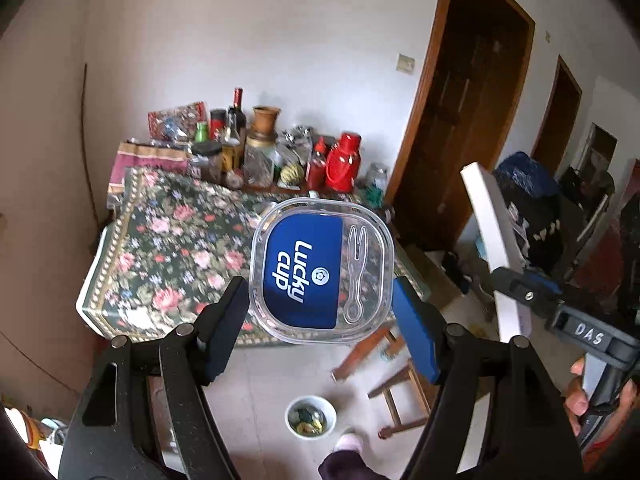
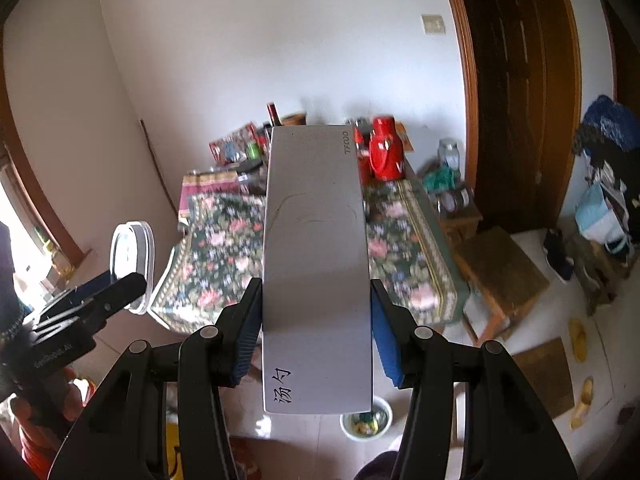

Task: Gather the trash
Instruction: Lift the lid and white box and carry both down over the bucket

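1. I am holding one piece of trash in each hand: my left gripper (image 1: 320,312) is pinching a clear plastic lid (image 1: 320,268) with a blue "Lucky cup" label and a small fork moulded into it, its pads pressing on the lid's two sides
2. My right gripper (image 2: 316,328) is clamping a long white box (image 2: 316,264) across its width, the box sticking out ahead of me
3. Both pieces are up in the air, over the floor and in front of the counter (image 1: 168,240), so I judge the picking up done and the dropping off not yet done; I am seeing no bin, only a white bowl (image 1: 310,416) of scraps on the floor below
4. The counter is wearing a dark floral cloth, with bottles, jars and a red flask (image 1: 342,162) crowding its far edge against a white wall; a wooden stool (image 1: 396,380) is standing beside it and a dark wooden door (image 1: 472,100) to the right
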`<act>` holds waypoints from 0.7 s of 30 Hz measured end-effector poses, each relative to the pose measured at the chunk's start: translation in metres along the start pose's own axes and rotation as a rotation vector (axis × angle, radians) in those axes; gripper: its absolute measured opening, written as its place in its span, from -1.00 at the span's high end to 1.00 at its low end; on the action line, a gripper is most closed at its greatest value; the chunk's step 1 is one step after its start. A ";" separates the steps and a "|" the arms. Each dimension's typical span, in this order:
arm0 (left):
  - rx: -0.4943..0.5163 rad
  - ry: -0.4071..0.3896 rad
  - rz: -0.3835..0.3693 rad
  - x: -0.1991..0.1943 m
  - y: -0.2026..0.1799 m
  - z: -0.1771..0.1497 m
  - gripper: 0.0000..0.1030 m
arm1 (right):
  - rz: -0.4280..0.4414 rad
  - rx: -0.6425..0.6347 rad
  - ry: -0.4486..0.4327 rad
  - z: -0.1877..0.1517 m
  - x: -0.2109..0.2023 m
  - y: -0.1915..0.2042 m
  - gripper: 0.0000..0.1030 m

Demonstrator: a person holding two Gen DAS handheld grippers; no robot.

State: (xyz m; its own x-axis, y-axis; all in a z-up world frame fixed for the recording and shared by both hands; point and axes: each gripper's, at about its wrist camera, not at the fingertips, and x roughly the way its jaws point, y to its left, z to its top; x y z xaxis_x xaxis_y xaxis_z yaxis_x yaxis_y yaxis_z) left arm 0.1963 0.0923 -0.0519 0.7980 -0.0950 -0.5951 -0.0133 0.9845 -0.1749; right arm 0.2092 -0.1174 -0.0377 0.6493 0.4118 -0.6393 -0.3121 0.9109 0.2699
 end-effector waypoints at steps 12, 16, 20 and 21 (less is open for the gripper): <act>-0.071 0.157 0.038 0.065 -0.025 -0.050 -0.39 | 0.013 -0.040 0.221 -0.041 0.060 -0.049 0.07; -0.104 0.213 0.072 0.102 -0.028 -0.081 -0.39 | 0.013 -0.077 0.319 -0.067 0.097 -0.066 0.07; -0.134 0.268 0.101 0.142 -0.022 -0.121 -0.39 | 0.027 -0.095 0.418 -0.104 0.133 -0.081 0.07; -0.139 0.286 0.107 0.152 -0.020 -0.133 -0.39 | 0.023 -0.104 0.440 -0.115 0.143 -0.085 0.07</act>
State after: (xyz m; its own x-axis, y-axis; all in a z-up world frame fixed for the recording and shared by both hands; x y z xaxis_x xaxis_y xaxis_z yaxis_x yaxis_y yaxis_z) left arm 0.2377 0.0381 -0.2433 0.5864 -0.0487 -0.8086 -0.1859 0.9635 -0.1929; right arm 0.2488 -0.1388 -0.2343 0.2920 0.3623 -0.8851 -0.4055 0.8851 0.2285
